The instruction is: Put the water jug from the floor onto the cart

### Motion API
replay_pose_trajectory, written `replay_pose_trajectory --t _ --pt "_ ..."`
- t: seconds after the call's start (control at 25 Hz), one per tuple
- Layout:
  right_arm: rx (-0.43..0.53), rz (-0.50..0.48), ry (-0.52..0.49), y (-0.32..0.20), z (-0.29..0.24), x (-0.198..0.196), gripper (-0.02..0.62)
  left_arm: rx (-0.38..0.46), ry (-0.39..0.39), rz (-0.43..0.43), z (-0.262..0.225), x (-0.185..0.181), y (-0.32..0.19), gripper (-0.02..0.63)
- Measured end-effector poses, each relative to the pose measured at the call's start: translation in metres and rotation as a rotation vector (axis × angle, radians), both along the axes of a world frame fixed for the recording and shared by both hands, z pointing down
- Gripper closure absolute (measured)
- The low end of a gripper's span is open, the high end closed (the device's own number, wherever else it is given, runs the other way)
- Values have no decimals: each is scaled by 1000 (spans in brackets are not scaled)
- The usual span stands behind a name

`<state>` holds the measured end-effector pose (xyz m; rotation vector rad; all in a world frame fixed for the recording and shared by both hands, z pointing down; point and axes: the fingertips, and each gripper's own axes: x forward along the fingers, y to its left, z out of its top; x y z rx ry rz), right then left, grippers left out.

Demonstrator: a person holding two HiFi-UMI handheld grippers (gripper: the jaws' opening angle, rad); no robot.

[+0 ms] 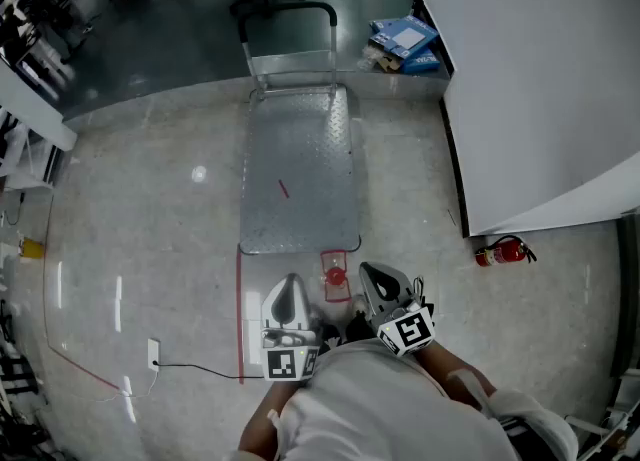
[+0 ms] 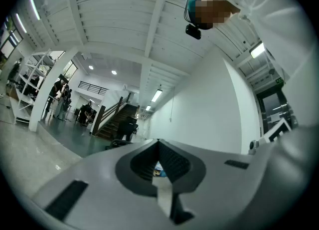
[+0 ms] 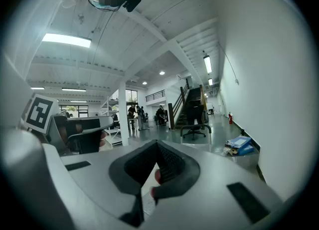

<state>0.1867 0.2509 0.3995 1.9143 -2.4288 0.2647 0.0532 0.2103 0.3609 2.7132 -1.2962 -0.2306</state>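
The water jug (image 1: 336,277) stands on the floor at the near end of the cart; from above I see its clear body and red cap. The cart (image 1: 300,174) is a bare metal platform with its push handle (image 1: 288,11) at the far end. My left gripper (image 1: 291,280) hovers just left of the jug and my right gripper (image 1: 368,271) just right of it, both apart from it. Both are shut with nothing held. In the left gripper view the left gripper (image 2: 159,142) has its tips together. In the right gripper view the right gripper (image 3: 157,143) shows the red cap (image 3: 157,175) through the gap below its tips.
A white partition wall (image 1: 540,79) runs along the right, with a red fire extinguisher (image 1: 503,250) lying at its foot. Blue boxes (image 1: 405,42) sit beyond the cart's far right corner. A red tape line (image 1: 240,309) and a black cable (image 1: 195,367) cross the floor at left.
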Motion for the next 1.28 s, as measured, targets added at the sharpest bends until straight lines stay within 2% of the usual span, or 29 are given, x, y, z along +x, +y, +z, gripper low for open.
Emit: replay_pose_trajectory --t 0.44,0.64,0.76,0.92,1.28 --pt "-5 -5 1 3 1 -1 584 -8 1 -3 0 -1 2 603" --pt "-21 -9 39 -3 14 -4 584 -8 -4 -14 1 -6 1 603" --pt "-64 3 68 -10 34 -2 584 -11 -17 -24 6 -8 -1 603" --pt "-226 1 121 -19 86 -5 583 -41 -31 -50 18 -14 -7 603" --pt "-747 -248 211 -18 284 -41 568 -106 -59 -55 75 -24 -35 603"
